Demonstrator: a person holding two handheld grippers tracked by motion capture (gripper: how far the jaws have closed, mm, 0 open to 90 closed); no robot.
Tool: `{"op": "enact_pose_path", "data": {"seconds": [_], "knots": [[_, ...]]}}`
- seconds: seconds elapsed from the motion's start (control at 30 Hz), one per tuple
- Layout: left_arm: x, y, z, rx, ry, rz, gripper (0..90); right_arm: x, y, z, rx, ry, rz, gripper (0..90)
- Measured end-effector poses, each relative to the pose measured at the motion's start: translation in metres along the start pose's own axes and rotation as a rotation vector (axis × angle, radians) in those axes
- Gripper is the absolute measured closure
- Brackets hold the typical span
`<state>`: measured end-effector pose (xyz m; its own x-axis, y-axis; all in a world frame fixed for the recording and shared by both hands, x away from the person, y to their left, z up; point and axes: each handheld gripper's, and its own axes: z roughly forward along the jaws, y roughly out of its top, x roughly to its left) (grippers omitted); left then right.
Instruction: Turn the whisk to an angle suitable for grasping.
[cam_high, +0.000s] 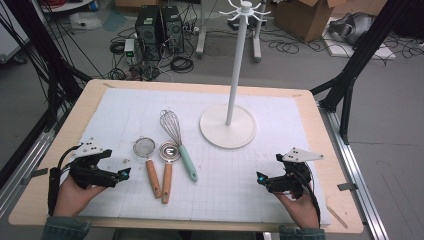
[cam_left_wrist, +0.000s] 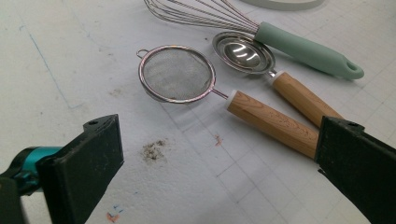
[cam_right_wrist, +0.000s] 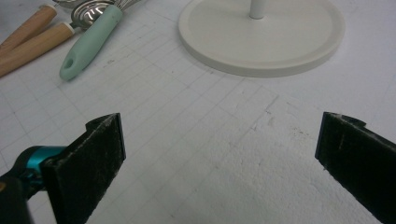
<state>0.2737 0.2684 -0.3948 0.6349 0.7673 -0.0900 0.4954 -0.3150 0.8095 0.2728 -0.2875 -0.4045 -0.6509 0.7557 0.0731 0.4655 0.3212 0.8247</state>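
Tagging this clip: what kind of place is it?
Likely a lab set up for recording data, not a kitchen: computer towers and loose cables on the floor, cardboard box, black frame struts around the table.

Surface: we see a wooden table (cam_high: 320, 125) under a white gridded mat (cam_high: 240, 175) | On mat: mesh strainer (cam_high: 145, 147), egg separator (cam_high: 169, 151), whisk (cam_high: 172, 127), white rack stand's base (cam_high: 228, 126)

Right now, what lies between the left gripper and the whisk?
In the high view, two wooden-handled tools lie between the left gripper and the whisk: the small strainer, then the scoop.
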Motion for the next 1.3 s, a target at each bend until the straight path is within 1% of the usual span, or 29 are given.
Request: {"op": "enact_pose_path", "data": {"seconds": [0.27, 0.37, 0.43, 0.47, 0.6, 0.73, 0.77, 0.83, 0.87, 0.93, 1.0, 1.03, 1.07, 1.1, 1.13, 1.17, 1.2, 1.23, 1.27, 1.3], "knots": [[-0.001, 0.0, 0.002, 0.003, -0.006, 0.01, 1.8, -0.001, -0.001, 0.001, -0.003, 0.013, 0.01, 0.5], [-0.002, -0.001, 0.002, 0.004, -0.007, 0.01, 1.8, 0.001, 0.0, 0.002, 0.007, 0.025, 0.018, 0.5], [-0.002, 0.0, 0.002, 0.008, -0.006, 0.016, 1.8, 0.002, 0.001, 0.002, 0.011, 0.024, 0.02, 0.5], [-0.002, 0.0, 0.002, 0.003, -0.006, 0.01, 1.8, 0.003, 0.002, 0.002, 0.017, 0.024, 0.027, 0.5], [-0.003, 0.001, 0.002, 0.004, -0.009, 0.016, 1.8, 0.004, 0.003, 0.003, 0.02, 0.023, 0.031, 0.5], [-0.006, 0.0, 0.005, 0.011, -0.018, 0.021, 1.8, 0.008, 0.006, 0.007, 0.027, 0.029, 0.022, 0.5], [-0.007, 0.0, 0.005, 0.014, -0.02, 0.023, 1.8, 0.012, 0.011, 0.011, 0.032, 0.043, 0.007, 0.5], [-0.008, 0.001, 0.006, 0.015, -0.026, 0.031, 1.8, 0.014, 0.013, 0.012, 0.033, 0.044, 0.003, 0.5], [-0.008, 0.002, 0.006, 0.015, -0.024, 0.031, 1.8, 0.017, 0.018, 0.016, 0.037, 0.051, -0.014, 0.5], [-0.008, 0.002, 0.005, 0.012, -0.025, 0.031, 1.8, 0.018, 0.02, 0.018, 0.042, 0.054, -0.014, 0.5], [-0.008, 0.002, 0.005, 0.01, -0.023, 0.03, 1.8, 0.021, 0.029, 0.023, 0.056, 0.061, -0.031, 0.5], [-0.008, 0.002, 0.005, 0.012, -0.023, 0.028, 1.8, 0.021, 0.029, 0.023, 0.056, 0.061, -0.031, 0.5], [-0.008, 0.002, 0.005, 0.01, -0.023, 0.023, 1.8, 0.024, 0.035, 0.027, 0.061, 0.064, -0.048, 0.5], [-0.007, 0.002, 0.005, 0.011, -0.023, 0.025, 1.8, 0.024, 0.035, 0.027, 0.061, 0.064, -0.048, 0.5], [-0.007, 0.001, 0.005, 0.012, -0.023, 0.024, 1.8, 0.026, 0.039, 0.031, 0.063, 0.07, -0.057, 0.5], [-0.007, 0.002, 0.005, 0.013, -0.023, 0.027, 1.8, 0.026, 0.039, 0.031, 0.063, 0.07, -0.057, 0.5], [-0.007, 0.002, 0.005, 0.011, -0.024, 0.026, 1.7, 0.028, 0.043, 0.036, 0.068, 0.076, -0.063, 0.5], [-0.008, 0.002, 0.005, 0.012, -0.025, 0.028, 1.7, 0.028, 0.043, 0.036, 0.068, 0.076, -0.063, 0.5], [-0.008, 0.002, 0.005, 0.011, -0.027, 0.03, 1.8, 0.031, 0.046, 0.04, 0.066, 0.09, -0.064, 0.5], [-0.008, 0.002, 0.005, 0.011, -0.026, 0.029, 1.8, 0.031, 0.046, 0.04, 0.066, 0.09, -0.064, 0.5]]}}
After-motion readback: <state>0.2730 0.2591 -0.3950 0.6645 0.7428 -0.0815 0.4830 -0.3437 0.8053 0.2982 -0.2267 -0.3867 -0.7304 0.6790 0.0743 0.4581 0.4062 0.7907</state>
